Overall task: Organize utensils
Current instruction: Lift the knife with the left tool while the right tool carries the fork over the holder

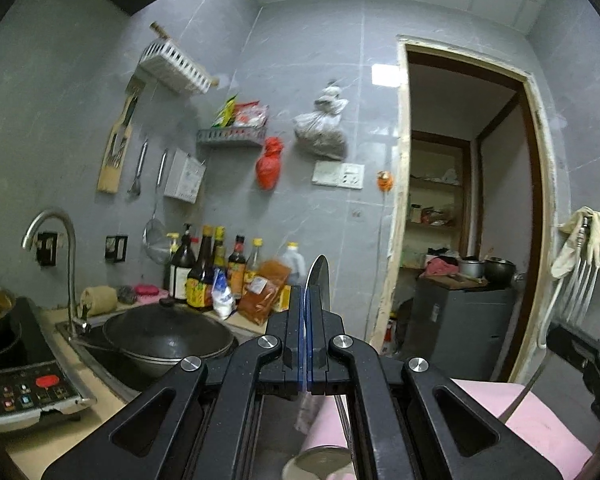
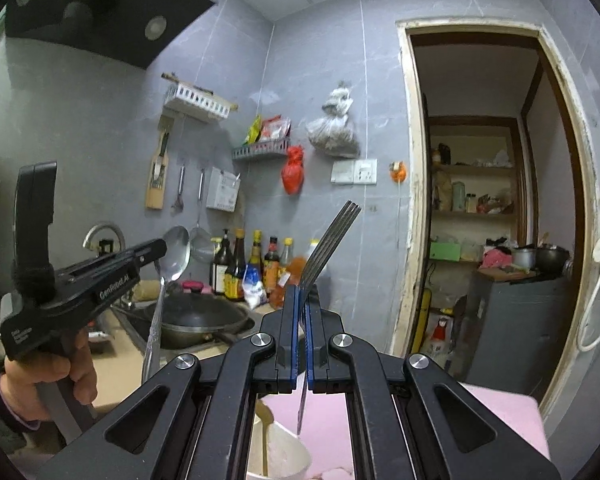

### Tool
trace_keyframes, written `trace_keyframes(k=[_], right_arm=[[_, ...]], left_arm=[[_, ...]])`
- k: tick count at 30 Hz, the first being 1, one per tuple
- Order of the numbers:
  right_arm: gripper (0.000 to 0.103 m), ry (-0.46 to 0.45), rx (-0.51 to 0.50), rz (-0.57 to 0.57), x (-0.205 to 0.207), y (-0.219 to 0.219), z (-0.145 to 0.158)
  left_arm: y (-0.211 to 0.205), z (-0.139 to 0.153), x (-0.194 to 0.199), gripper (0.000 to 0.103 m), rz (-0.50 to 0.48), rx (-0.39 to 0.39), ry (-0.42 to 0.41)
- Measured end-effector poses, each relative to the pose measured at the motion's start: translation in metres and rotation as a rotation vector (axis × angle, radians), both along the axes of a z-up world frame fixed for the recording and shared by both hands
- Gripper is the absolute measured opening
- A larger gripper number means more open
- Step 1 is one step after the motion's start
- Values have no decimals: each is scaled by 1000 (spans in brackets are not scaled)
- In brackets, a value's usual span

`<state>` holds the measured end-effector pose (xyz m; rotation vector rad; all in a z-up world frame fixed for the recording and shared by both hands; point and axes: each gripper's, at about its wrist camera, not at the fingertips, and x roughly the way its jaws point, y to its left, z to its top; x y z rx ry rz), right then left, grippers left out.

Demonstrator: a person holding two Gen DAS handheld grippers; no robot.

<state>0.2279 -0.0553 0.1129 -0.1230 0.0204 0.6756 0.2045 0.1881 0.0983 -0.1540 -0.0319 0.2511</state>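
Two utensils are in play: one spoon (image 2: 175, 254) and one fork (image 2: 327, 251). The left gripper (image 1: 305, 304), low centre of the left wrist view, has its fingers clamped tight on the spoon, whose bowl rises edge-on above the tips. The right gripper (image 2: 299, 304), low centre of the right wrist view, pinches the fork's handle, with four tines pointing up and right. In the right wrist view the spoon stands at centre left, held upright by a hand (image 2: 46, 376) gripping the other tool.

Below both grippers lies a pink surface (image 1: 540, 420) with one pale cup (image 2: 278, 446). At lower left a bench (image 1: 60, 436) carries one lidded wok (image 1: 168, 330), one tap (image 1: 56, 256) and a row of about seven bottles (image 1: 204, 272). Grey tiled walls and one open doorway (image 1: 468, 208) at right.
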Motion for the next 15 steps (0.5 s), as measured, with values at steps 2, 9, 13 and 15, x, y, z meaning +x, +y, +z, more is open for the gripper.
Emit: trace_keyframes(k=[2, 9, 13, 15], right_arm=[[0, 15, -13, -4, 6, 4, -8], [0, 57, -10, -1, 17, 8, -23], [0, 50, 10, 12, 15, 6, -18], [0, 44, 24, 22, 14, 6, -11]], left_arm=[[6, -4, 4, 0, 6, -13, 1], [14, -11, 9, 0, 15, -43, -19], [15, -4, 9, 0, 18, -45, -39], [15, 0, 9, 0, 21, -43, -51]])
